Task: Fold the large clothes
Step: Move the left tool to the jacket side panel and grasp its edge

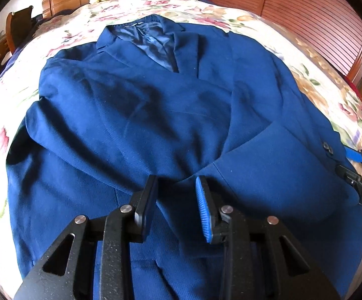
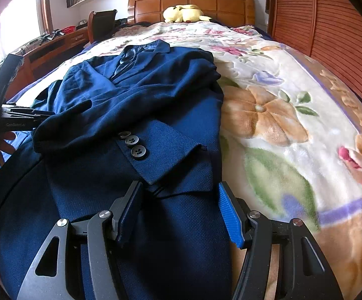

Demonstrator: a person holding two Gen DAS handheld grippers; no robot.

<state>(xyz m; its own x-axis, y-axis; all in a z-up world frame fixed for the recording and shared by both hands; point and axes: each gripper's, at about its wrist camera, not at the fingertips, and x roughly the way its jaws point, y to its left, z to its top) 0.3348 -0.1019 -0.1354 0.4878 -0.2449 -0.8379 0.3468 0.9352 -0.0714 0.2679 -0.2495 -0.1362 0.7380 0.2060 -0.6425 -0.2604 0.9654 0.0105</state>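
A dark blue suit jacket lies front up on the floral bedspread, collar toward the headboard, both sleeves folded across its chest. My left gripper is open and empty, hovering over the jacket's lower middle. My right gripper is open and empty over the jacket near its right edge, just below the sleeve cuff with three dark buttons. The right gripper also shows at the right edge of the left wrist view. The left gripper shows at the left edge of the right wrist view.
The floral bedspread stretches to the right of the jacket. A yellow plush toy lies by the wooden headboard. A slatted wooden wall runs along the right. A chair and desk stand at the left.
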